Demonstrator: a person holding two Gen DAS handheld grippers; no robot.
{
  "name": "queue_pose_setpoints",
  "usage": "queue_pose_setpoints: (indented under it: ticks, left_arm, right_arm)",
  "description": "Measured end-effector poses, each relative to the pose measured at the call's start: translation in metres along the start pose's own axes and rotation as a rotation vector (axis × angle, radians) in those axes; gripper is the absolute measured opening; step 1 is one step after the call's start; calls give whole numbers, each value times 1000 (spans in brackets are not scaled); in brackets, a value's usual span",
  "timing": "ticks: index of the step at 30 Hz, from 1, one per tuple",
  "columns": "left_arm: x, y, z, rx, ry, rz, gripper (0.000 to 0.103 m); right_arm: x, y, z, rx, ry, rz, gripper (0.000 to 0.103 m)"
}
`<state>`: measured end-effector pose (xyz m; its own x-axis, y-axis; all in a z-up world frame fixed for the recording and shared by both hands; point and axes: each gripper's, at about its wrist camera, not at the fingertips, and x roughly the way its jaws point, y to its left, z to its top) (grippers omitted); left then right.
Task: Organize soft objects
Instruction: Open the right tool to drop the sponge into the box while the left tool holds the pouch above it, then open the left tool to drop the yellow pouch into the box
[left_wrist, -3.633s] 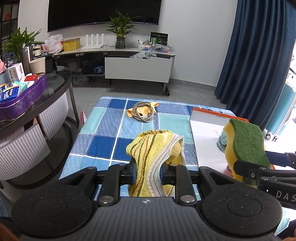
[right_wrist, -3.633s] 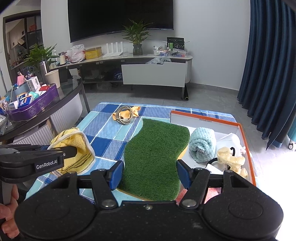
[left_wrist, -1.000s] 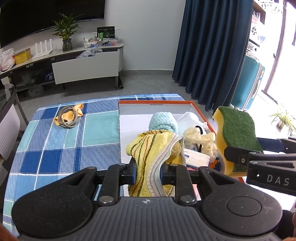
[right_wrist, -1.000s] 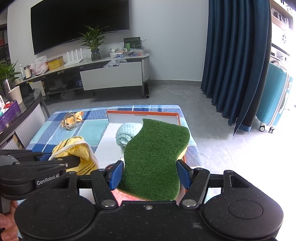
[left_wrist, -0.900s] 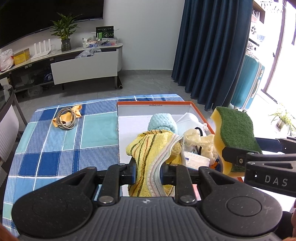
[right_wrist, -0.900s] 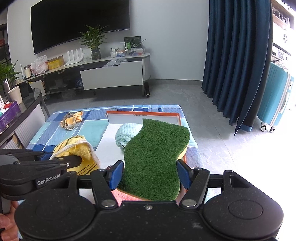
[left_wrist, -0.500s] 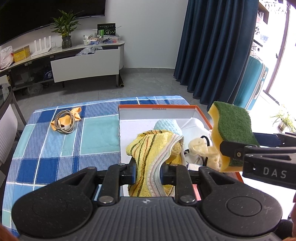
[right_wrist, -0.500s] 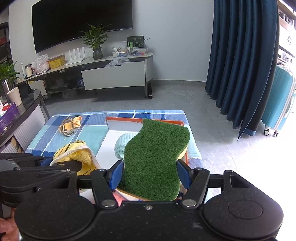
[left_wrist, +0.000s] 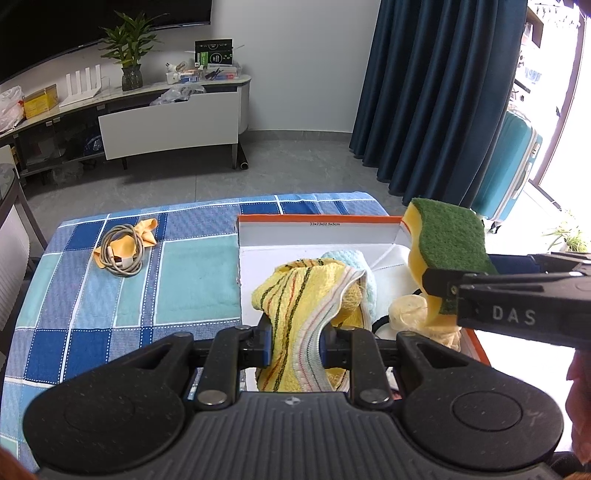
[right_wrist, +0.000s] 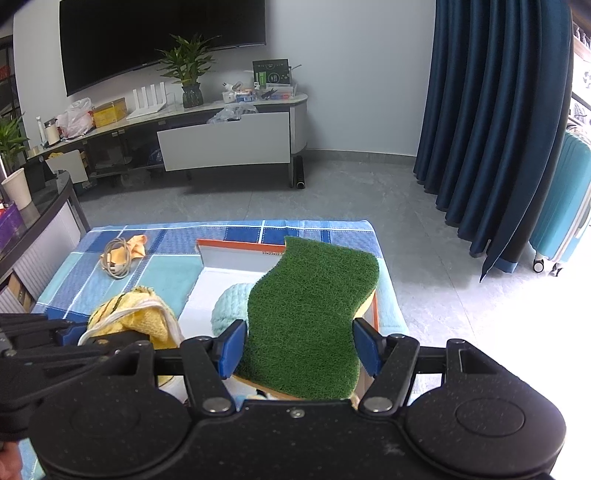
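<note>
My left gripper (left_wrist: 295, 347) is shut on a yellow striped towel (left_wrist: 295, 295) and holds it above the orange-rimmed white box (left_wrist: 317, 230). My right gripper (right_wrist: 299, 349) is shut on a green and yellow scouring sponge (right_wrist: 314, 317), held over the box's right side. The sponge also shows in the left wrist view (left_wrist: 450, 236), and the towel in the right wrist view (right_wrist: 129, 314). Inside the box lie a rolled light-blue cloth (right_wrist: 229, 306) and a cream soft item (left_wrist: 406, 314), partly hidden.
The box stands on a blue checked tablecloth (left_wrist: 110, 295). A coiled grey cable on an orange cloth (left_wrist: 123, 251) lies at the table's far left. A dark curtain (right_wrist: 498, 129) and a teal suitcase (right_wrist: 565, 206) stand to the right.
Both grippers have moved further over the box, each keeping its hold. The sponge now hangs above the box's right rim, the towel above the blue roll.
</note>
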<state>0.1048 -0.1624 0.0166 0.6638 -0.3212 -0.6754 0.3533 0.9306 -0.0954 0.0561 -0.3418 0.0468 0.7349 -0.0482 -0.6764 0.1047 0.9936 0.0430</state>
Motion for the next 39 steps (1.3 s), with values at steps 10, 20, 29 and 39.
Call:
queue_pose_setpoints:
  ticks: [10,20,29,39]
  left_arm:
    - [11,2,4,-3,16,-1,24]
    - [20,9,16,-6,11,14,24]
    - [38,14,33,-4,16,18,24]
    - [67,13,64,18,15,-22,27]
  right_arm:
    - [19,-4,9,-1,19,0,75]
    - [28,-8,15,-9,25,0,76]
    - [28,-14,15,-3,4,2,80]
    - [12,-22,11,34,-50,8,80]
